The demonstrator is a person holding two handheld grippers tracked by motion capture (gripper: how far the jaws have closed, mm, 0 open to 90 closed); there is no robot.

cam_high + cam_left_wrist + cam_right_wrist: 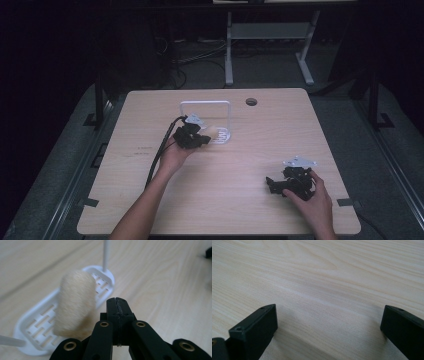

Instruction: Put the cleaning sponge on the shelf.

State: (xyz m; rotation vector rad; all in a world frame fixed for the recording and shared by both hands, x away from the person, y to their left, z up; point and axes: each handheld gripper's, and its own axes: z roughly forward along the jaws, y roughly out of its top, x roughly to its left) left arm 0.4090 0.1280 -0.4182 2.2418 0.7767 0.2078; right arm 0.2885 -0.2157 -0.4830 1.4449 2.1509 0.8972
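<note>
Beige sponge (75, 303) rests on the white slotted rack (37, 322), far left of centre on the surface (240, 200). Left gripper (117, 305) jaws together, empty, just beside it. Right gripper (327, 322) jaws apart. Reopen before regrasping.

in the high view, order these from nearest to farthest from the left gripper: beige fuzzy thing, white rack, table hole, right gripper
From the left gripper:
1. Beige fuzzy thing, just right of its tips.
2. White rack, right behind that, near the table's middle.
3. Table hole, farther back and right.
4. Right gripper, farthest, at the near right of the table.
</note>
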